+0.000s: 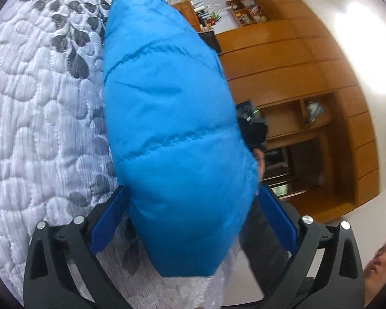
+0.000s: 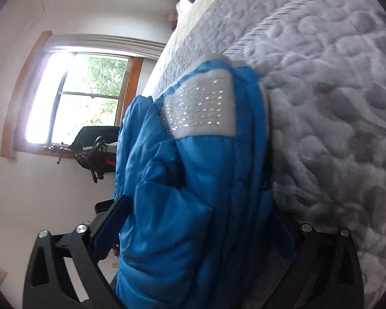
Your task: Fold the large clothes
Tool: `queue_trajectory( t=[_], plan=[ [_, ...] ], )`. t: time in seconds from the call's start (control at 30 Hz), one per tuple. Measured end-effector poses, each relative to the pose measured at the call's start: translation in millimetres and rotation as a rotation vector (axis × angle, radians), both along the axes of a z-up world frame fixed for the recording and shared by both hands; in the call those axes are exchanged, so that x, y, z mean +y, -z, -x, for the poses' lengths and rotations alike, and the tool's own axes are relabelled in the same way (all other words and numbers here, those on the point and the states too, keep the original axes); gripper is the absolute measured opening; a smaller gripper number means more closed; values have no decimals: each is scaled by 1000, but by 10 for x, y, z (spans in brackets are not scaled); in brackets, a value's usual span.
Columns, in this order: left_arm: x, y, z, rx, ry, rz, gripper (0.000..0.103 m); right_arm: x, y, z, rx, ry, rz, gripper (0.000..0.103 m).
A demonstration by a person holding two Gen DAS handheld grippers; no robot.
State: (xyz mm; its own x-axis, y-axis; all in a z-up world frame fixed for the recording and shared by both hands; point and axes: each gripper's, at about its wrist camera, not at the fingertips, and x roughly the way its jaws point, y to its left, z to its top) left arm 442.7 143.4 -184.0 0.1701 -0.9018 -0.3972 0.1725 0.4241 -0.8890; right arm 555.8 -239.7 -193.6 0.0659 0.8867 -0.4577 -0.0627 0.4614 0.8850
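A puffer jacket [image 1: 172, 128] sits between both grippers' fingers, beside a quilted bed [image 1: 38, 118]; shelving [image 1: 296, 82] stands behind.

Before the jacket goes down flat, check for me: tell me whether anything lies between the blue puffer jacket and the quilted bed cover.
Nothing visible does. The blue puffer jacket sits between the fingers of the left gripper and right gripper, right beside the quilted bed cover, whose visible surface is bare. The part directly behind the jacket is hidden.

Blue jacket [image 2: 193, 206] between right tongs [image 2: 200, 221], over quilt [image 2: 334, 103]
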Motion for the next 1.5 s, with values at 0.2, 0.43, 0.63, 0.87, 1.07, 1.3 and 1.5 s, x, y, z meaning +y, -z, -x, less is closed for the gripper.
queue_trajectory(
  t=[0.2,0.43,0.63,0.87,1.07,1.3,1.5],
  plan=[
    [-248,-22,-66,33,27,-77,99,106,-39,-26,-28,-17,-1,100],
    [-306,-85,-51,49,18,-136,85,248,-59,63,-59,-29,-54,67],
    [-248,-207,-53,45,31,-147,68,230,-235,171,-97,-6,-77,53],
    [-29,-320,159,43,66,-130,64,510,-499,455,-124,11,-98,50],
    [442,-376,450,45,83,-151,63,1130,-606,831,-128,-9,-94,50],
    [1193,-412,770,48,75,-193,63,2048,-538,1212,-85,-34,-107,50],
    [1357,-197,909,76,94,-185,73,2516,-315,1317,-64,-69,-105,59]
  ],
)
